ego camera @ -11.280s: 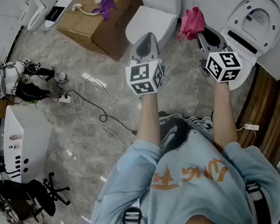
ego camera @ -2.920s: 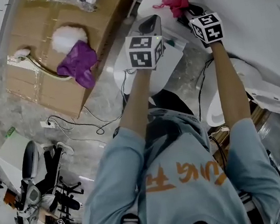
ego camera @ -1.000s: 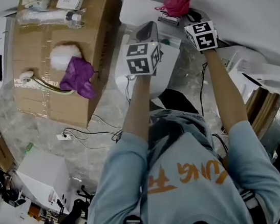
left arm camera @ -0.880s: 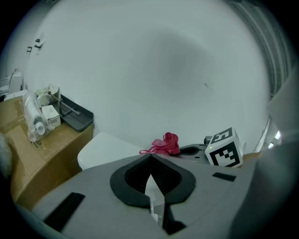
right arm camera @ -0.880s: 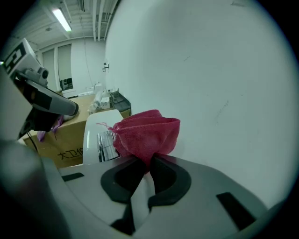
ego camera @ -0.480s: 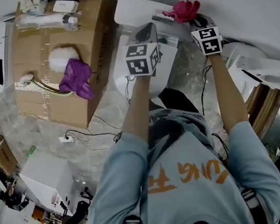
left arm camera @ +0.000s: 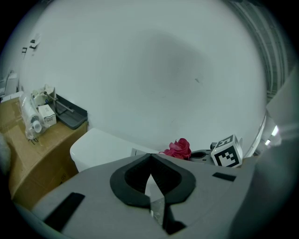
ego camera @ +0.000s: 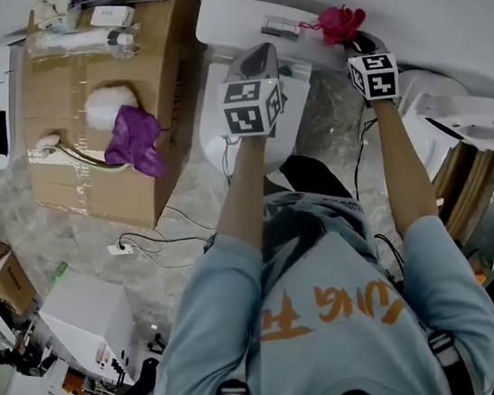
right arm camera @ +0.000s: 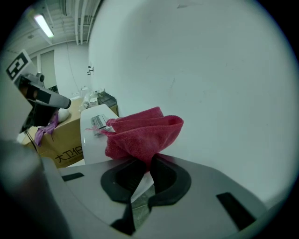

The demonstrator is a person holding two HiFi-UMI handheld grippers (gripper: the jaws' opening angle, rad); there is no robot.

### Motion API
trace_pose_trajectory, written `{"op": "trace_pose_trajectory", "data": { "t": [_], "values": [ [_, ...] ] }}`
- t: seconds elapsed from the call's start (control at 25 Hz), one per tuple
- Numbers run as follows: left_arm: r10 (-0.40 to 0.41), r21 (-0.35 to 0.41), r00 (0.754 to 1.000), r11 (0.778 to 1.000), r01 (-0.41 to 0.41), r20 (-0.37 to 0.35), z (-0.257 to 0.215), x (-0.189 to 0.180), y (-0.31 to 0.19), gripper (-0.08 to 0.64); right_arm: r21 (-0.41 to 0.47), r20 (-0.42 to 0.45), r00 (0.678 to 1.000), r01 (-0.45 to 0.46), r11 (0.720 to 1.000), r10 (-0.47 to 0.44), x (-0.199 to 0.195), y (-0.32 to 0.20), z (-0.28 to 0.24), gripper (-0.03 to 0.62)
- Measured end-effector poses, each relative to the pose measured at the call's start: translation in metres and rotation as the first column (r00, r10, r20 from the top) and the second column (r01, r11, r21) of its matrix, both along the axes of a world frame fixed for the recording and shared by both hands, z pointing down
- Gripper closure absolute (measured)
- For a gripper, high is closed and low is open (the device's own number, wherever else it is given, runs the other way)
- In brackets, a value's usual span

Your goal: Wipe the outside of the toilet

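The white toilet [ego camera: 236, 22] stands against the wall, its tank top bearing a chrome flush button [ego camera: 280, 26]. My right gripper [ego camera: 349, 37] is shut on a bunched pink cloth [ego camera: 338, 22], held at the tank's right end, just right of the button. In the right gripper view the cloth [right arm camera: 142, 133] bulges out of the gripper [right arm camera: 148, 161], with the tank [right arm camera: 88, 142] to its left. My left gripper [ego camera: 256, 55] hovers over the closed lid, shut and empty. In the left gripper view, past that gripper [left arm camera: 150, 158], I see the tank [left arm camera: 100, 147] and the cloth [left arm camera: 177, 149].
A big cardboard box [ego camera: 81, 183] stands left of the toilet, with a purple cloth [ego camera: 134, 137] and a white fluffy item [ego camera: 113, 99] on it. Another white toilet [ego camera: 469, 124] lies to the right. Cables [ego camera: 157, 241] trail over the marble floor. The wall is close behind the tank.
My right gripper has carried the pink cloth rightward across the tank top, from above the flush button to the tank's right end. The left gripper stays over the lid.
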State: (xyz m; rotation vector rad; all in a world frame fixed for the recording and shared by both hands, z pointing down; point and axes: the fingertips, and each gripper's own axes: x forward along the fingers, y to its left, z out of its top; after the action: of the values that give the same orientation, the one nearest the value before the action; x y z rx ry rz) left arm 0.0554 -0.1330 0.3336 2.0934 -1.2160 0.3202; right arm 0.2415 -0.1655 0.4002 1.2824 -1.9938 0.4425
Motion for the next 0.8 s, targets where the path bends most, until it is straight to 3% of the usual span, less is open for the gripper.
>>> {"op": "trace_pose_trajectory", "data": {
  "t": [0.32, 0.56, 0.8],
  "values": [
    [0.001, 0.003, 1.0, 1.0, -0.001, -0.001, -0.005, -0.002, 0.008, 0.534, -0.022, 0.042, 0.992, -0.118, 0.993, 0.119, 0.026, 0.014, 0.0, 0.545],
    [-0.003, 0.0, 1.0, 1.0, 0.003, -0.004, -0.006, -0.015, 0.014, 0.534, -0.068, 0.047, 0.954, -0.293, 0.954, 0.297, 0.061, 0.043, 0.007, 0.545],
    [-0.025, -0.012, 1.0, 1.0, 0.025, -0.013, -0.005, -0.035, 0.016, 0.534, 0.01, 0.135, 0.937, -0.325, 0.946, 0.321, 0.043, 0.053, -0.029, 0.545]
  ]
}}
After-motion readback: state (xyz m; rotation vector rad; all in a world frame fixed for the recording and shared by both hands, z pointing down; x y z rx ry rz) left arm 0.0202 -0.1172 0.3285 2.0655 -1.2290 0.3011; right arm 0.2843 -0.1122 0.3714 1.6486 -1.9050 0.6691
